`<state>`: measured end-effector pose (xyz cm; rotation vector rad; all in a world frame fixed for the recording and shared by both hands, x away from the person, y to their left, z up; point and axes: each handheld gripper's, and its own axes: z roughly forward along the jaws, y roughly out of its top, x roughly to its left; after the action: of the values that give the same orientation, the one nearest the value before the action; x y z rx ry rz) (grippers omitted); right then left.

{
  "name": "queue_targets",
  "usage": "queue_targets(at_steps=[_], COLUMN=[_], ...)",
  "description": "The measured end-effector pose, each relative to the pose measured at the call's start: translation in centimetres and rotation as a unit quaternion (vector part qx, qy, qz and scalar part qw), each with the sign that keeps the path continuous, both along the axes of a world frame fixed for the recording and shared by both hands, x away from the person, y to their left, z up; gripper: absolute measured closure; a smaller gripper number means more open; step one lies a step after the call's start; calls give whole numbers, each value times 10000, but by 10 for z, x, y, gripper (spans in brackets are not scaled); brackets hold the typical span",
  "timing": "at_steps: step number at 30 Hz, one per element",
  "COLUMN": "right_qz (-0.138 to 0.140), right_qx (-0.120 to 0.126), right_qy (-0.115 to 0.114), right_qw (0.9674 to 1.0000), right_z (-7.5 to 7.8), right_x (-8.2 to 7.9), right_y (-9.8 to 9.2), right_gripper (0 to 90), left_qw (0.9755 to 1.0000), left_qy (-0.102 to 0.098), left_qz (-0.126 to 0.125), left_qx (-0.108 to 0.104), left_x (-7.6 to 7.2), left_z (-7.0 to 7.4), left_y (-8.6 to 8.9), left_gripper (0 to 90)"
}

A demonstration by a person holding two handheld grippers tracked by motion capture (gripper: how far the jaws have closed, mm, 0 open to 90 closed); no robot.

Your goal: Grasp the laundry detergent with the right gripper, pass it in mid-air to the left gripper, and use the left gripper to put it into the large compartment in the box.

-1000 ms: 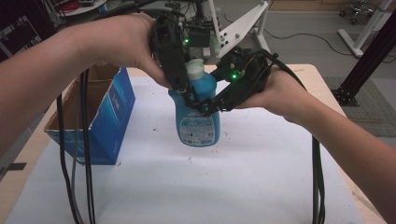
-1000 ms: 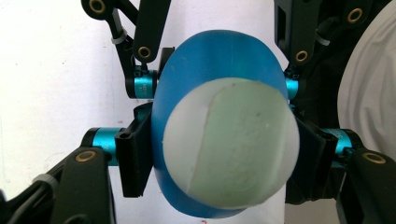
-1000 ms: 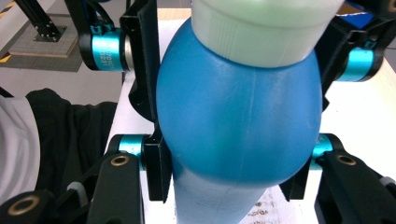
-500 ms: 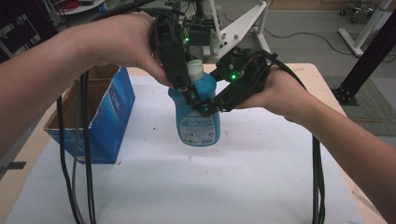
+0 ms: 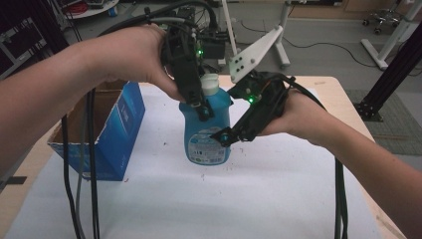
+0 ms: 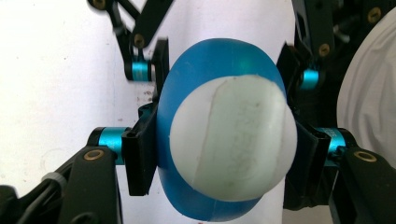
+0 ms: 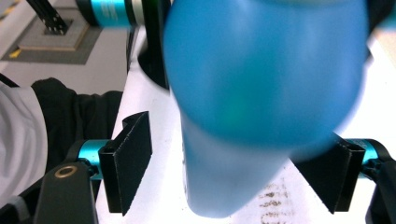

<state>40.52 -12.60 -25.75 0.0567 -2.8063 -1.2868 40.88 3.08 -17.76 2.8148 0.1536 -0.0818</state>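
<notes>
Jaws of my left gripper (image 5: 203, 107) clamp the blue bottle (image 5: 206, 130) at its shoulders, below the white cap (image 6: 232, 137). My right gripper (image 5: 226, 135) just sprang open, a gap beside each pad. Bottle stands on the counter (image 5: 278, 199), box (image 5: 117, 130) leftward.

I count one blue bottle (image 5: 206, 130) standing on the table, with one pale cap (image 5: 210, 84) on its top. It carries one printed label (image 5: 205, 149) on its front. I hold two grippers: one left gripper (image 5: 201, 107) and one right gripper (image 5: 226, 137), each with two black jaws. One blue cardboard box (image 5: 117, 134) stands open at my left. One white sheet (image 5: 239, 199) covers the one table (image 5: 343, 99). Two forearms come in from below.
</notes>
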Motion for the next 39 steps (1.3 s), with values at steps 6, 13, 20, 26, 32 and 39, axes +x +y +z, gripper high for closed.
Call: queue_targets(at_steps=[6, 13, 20, 26, 32, 39], right_qz=[-317, -655, -1064, -1399, -1699, -1882], right_qx=[-258, -615, -656, -723, -793, -831], right_qy=[120, 158, 238, 251, 313, 475], right_qw=[9991, 9958, 9919, 9872, 9818, 9775], right_z=[-2, -3, -2, -2, -6, -13], right_x=[6, 6, 5, 3, 5, 8], right_y=[-17, -45, -79, -103, -120, -133], right_gripper=[165, 165, 165, 165, 165, 165], left_qw=[9998, 9987, 9942, 9855, 9723, 9487], left_qy=[66, -9, -117, -261, -413, -604], left_qz=[185, 451, 1002, 1616, 2231, 3023], left_qx=[-104, -232, -365, -442, -563, -703], left_x=[1, -1, -1, -1, -4, -7], left_z=[6, 19, 38, 56, 74, 88], left_y=[8, 26, 55, 87, 122, 167], left_gripper=[375, 375, 375, 375, 376, 376])
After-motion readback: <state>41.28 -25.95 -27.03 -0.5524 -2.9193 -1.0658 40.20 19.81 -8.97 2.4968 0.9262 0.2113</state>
